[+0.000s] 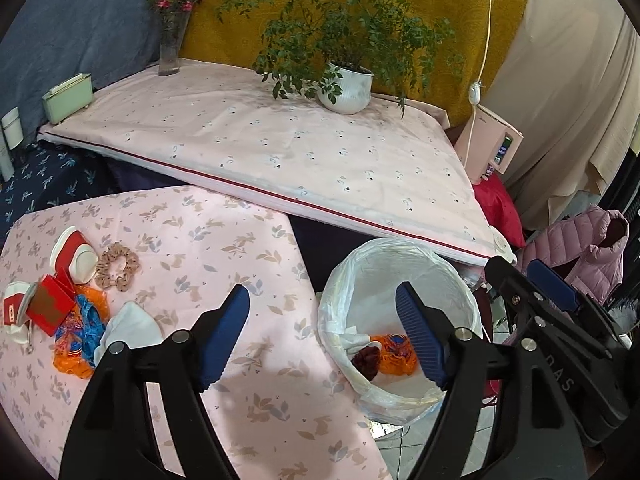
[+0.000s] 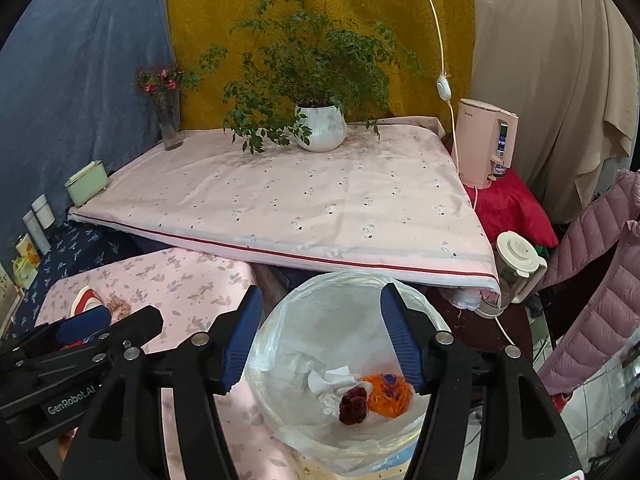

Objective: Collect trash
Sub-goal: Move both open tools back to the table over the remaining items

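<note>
— Where's the trash?

— Some sits on the pink tabletop (image 1: 240,248); some lies in the lined bin (image 2: 280,320): an orange wrapper (image 2: 386,398), white tissue (image 2: 328,380), maybe a dark scrunchie (image 2: 354,400).

— The claws?

— Right claw (image 2: 322,340) hangs over the bin, jaws apart, empty. Left claw (image 1: 322,338) likewise apart, empty.

Below our right gripper (image 2: 322,340) we see a bin (image 2: 280,312) lined with thin, glossy, crinkled plastic; left of our left gripper (image 1: 322,340), matt printed cloth (image 1: 200,240) and crinkly orange wrapper (image 1: 72,354).
</note>
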